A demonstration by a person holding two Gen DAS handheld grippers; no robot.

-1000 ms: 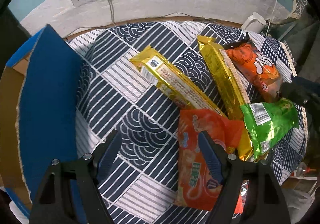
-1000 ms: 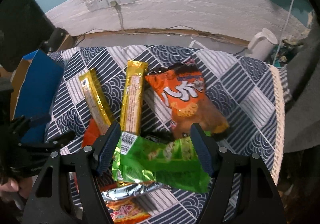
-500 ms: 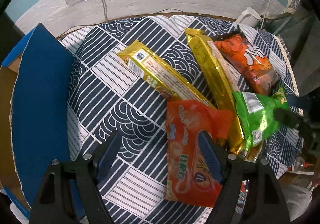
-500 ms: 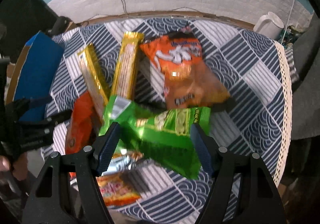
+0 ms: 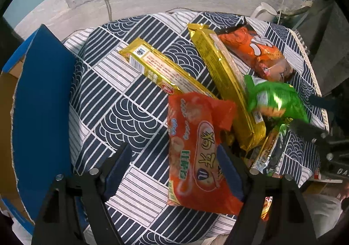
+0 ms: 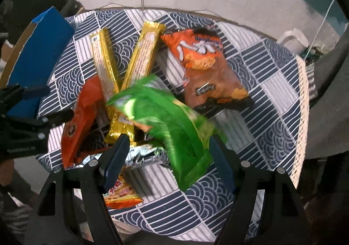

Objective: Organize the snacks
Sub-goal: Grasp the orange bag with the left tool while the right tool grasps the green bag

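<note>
Snack packs lie heaped on a patterned tablecloth point(image 5: 122, 100). My left gripper point(image 5: 174, 170) hovers over a red-orange pack point(image 5: 196, 153); its jaws are opening, the pack lies between them and the pads do not press it. My right gripper point(image 6: 168, 164) is opening too, with a blurred green bag point(image 6: 161, 118) tilted between its fingers and no pad seen gripping it. Two long gold packs point(image 6: 104, 61) point(image 6: 144, 52) and an orange chips bag point(image 6: 202, 66) lie farther back. In the left wrist view the green bag point(image 5: 274, 98) sits beside the right gripper point(image 5: 314, 114).
An open blue cardboard box point(image 5: 41, 103) stands at the table's left edge. A silver pack point(image 6: 144, 155) and a small orange pack point(image 6: 120, 194) lie near the front edge. A white jug point(image 6: 294, 42) stands at the back right. Wall sockets with a cable are behind.
The green bag has swung round from lying crosswise to slanting and is now blurred. My left gripper has shifted right, so the red-orange pack now sits more between its fingers.
</note>
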